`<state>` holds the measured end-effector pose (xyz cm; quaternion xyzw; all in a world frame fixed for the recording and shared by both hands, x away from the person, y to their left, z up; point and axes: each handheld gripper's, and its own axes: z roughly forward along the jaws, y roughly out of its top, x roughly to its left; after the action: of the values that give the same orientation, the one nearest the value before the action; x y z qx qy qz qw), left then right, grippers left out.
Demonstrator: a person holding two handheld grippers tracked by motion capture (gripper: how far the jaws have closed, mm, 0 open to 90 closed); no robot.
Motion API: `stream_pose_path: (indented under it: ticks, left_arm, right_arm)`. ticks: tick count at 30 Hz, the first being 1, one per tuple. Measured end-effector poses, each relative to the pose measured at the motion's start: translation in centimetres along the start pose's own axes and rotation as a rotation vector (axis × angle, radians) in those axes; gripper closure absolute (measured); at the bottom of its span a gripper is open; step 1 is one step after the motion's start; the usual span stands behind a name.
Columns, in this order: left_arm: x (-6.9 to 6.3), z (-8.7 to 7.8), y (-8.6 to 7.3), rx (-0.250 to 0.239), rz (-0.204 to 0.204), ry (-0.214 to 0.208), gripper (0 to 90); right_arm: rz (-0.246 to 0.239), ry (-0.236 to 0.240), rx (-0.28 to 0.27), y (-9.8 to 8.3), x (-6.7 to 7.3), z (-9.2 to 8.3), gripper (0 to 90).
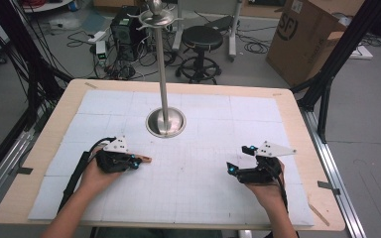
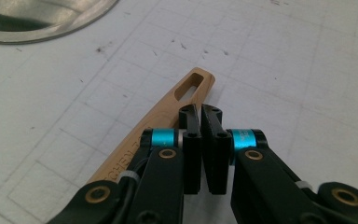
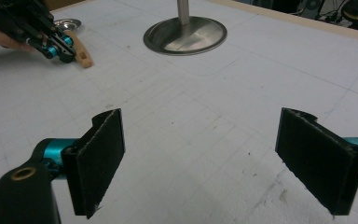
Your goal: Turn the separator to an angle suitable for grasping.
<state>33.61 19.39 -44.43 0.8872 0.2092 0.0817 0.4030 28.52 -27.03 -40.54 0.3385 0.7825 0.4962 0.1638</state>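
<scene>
The cardboard box (image 1: 302, 34), standing on the floor beyond the table's far right corner, carries large dark letters on its side that read roughly "SF", set inside a round outline; a line of smaller print further along the same side is too small to read. The wooden handle (image 2: 168, 112) bears letters burnt into its side, mostly hidden and blurred, so unreadable.

High view overhead facing forward, tool views low and close, all sharing stand base (image 1: 165, 122).
</scene>
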Motion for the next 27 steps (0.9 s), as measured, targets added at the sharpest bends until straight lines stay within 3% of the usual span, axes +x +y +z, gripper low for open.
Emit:
stream_pose_path:
  ticks: [6, 10, 13, 17, 18, 22, 27]
  left_arm:
    - [0.4, 0.4, 0.3, -0.014, -0.021, 0.013, 86.4]
    - [0.4, -0.4, 0.4, -0.036, -0.025, 0.008, 81.6]
    - [0.1, -2.2, 0.7, -0.100, -0.026, 0.016, 73.4]
    - [0.1, -3.5, 0.8, -0.128, -0.016, 0.029, 64.0]
    - [0.2, -4.3, 0.6, -0.162, -0.030, 0.024, 62.9]
    - [0.6, -6.0, 0.2, -0.222, -0.063, 0.025, 55.2]
    - [0.7, -7.2, -0.2, -0.248, -0.062, 0.019, 46.2]
  right_arm:
    - [-0.005, -0.002, 0.001, 0.0, 0.0, 0.1, 14.4]
    - [0.002, -0.003, 0.005, -0.1, -0.1, 0.1, 14.4]
    - [-0.002, 0.000, 0.006, -0.1, -0.1, 0.2, 14.4]
    - [-0.002, 0.001, 0.006, -0.1, 0.0, 0.1, 14.4]
    - [-0.003, 0.000, 0.005, -0.1, 0.0, 0.1, 14.4]
    - [-0.008, 0.005, 0.008, -0.2, 0.1, 0.2, 14.4]
    - [-0.011, 0.006, 0.010, -0.2, 0.0, 0.4, 14.4]
